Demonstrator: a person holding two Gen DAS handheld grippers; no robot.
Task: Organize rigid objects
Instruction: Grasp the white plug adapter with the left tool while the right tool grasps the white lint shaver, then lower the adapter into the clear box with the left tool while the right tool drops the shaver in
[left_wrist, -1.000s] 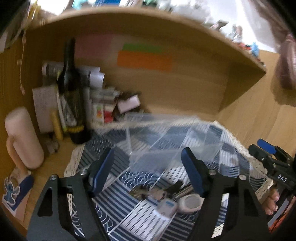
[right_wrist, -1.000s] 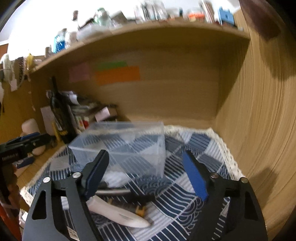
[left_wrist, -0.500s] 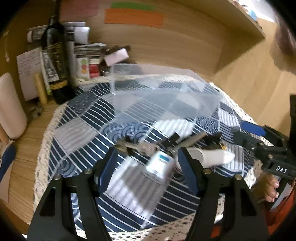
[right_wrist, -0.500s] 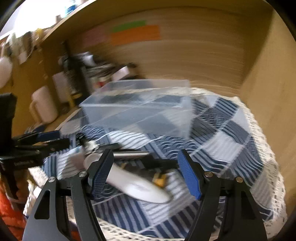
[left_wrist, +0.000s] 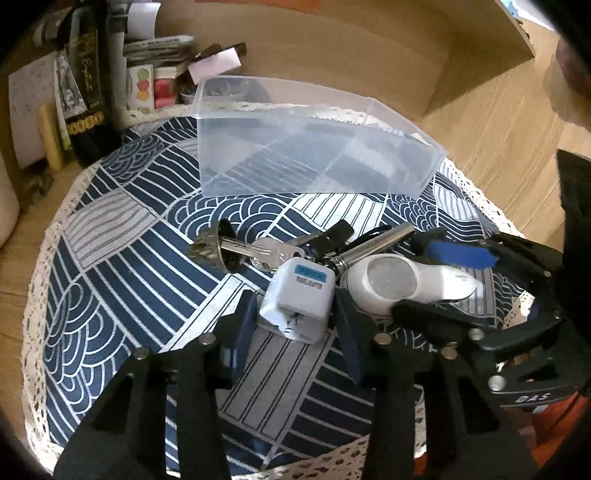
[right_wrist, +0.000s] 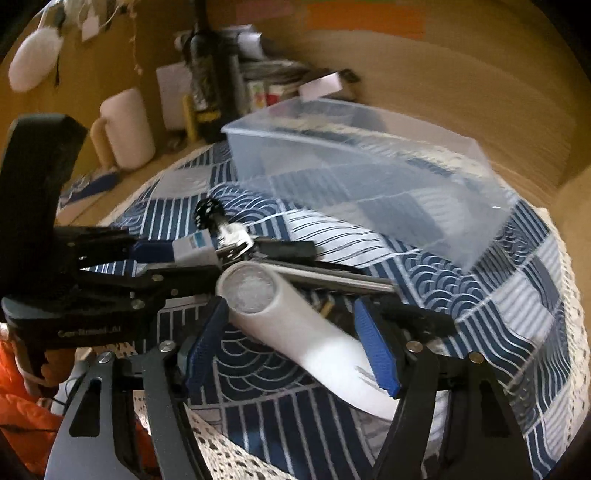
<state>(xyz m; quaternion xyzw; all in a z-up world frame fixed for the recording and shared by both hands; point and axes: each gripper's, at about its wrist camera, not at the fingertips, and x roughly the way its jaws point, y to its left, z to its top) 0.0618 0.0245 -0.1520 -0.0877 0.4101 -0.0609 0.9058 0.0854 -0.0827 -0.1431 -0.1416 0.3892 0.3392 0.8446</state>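
Fingers of the left gripper (left_wrist: 293, 317) stand released around the white travel adapter (left_wrist: 299, 297) on the patterned cloth (left_wrist: 122, 273); the right gripper (right_wrist: 291, 343), also released, straddles the white handheld device (right_wrist: 295, 328). Behind them sits the clear plastic bin (left_wrist: 306, 147).

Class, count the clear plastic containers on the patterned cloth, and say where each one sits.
1: the clear plastic bin sits at the cloth's far edge, beyond the loose items. Nothing suggests another is hidden.

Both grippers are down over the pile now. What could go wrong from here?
The left gripper straddles the travel adapter, which touches the keys; closing may drag them. The right gripper brackets the white lint remover right beside it, so the two grippers could collide. The clear bin holds nothing yet.
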